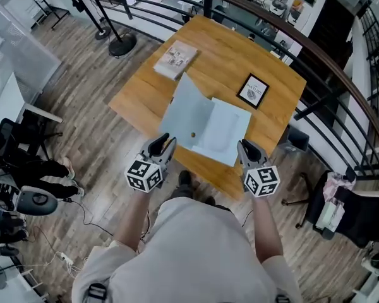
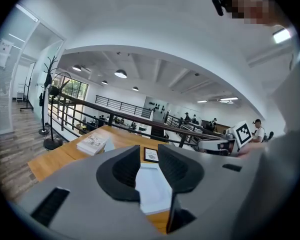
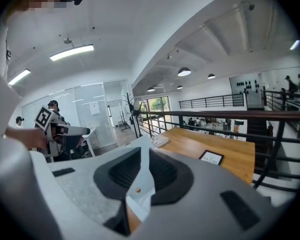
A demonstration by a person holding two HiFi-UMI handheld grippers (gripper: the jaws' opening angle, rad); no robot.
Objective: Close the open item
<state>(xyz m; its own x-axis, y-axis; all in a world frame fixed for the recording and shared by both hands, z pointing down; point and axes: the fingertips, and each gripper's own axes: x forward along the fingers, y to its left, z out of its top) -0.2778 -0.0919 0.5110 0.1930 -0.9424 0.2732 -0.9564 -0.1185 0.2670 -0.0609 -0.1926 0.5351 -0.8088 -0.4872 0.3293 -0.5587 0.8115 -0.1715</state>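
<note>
A small black-framed card [image 1: 253, 91] lies on the far right of the square light wooden table [image 1: 275, 74]; its white face carries the word "NATURE", with smaller print above that is too fine to read. At the far left of the table sits a thin stack of printed booklets [image 1: 175, 60] whose cover text is not legible. Each gripper carries a cube with black-and-white square markers [image 1: 144, 174].

The person stands at the near edge of the table with both forearms reaching forward, one gripper in each hand. The left gripper [image 1: 164, 145] hovers at the near left corner of the open item and points towards it. Its two dark jaws stand apart with nothing between them; only the table and the white page show through the gap. The right gripper [image 1: 247, 149] is held at the item's near right edge and angled inward. Its jaws stand a little apart, and they clamp nothing.

The open item, a pale blue-grey folder [image 1: 188, 111], lies in the middle of the table between the two grippers. Its left cover is tilted up off the wood. A white sheet [image 1: 226, 131] lies flat on the right half. A small brass-coloured snap [image 1: 192, 134] sits near the fold.
</note>
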